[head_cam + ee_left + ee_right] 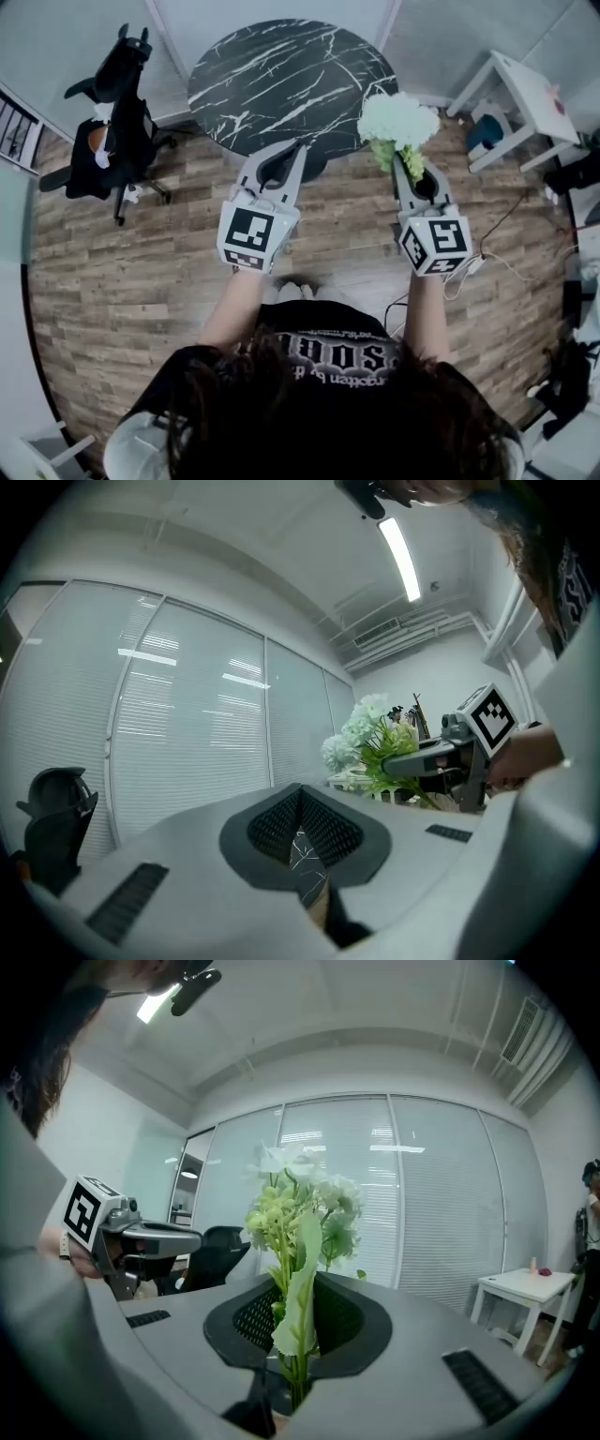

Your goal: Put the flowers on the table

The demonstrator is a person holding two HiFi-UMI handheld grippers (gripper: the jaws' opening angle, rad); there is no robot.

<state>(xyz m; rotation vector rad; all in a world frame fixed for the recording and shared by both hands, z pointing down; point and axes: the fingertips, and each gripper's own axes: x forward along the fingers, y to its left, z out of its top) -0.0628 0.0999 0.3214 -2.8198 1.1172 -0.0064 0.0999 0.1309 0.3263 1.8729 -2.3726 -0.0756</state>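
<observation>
With the right claw (296, 1321) clamped on the stems of the white and green bouquet (398, 120), blooms upright beside the near rim of the round black marble desk (272, 75), carry forward until well inside that rim. Hold level and lower slowly till the stem ends meet the marble, then lay the bouquet on its side; probably tips or rolls if released upright. Loosen only once resting. Keep the left claw (298, 148), closed and empty at the desk's near rim, away from the petals.
</observation>
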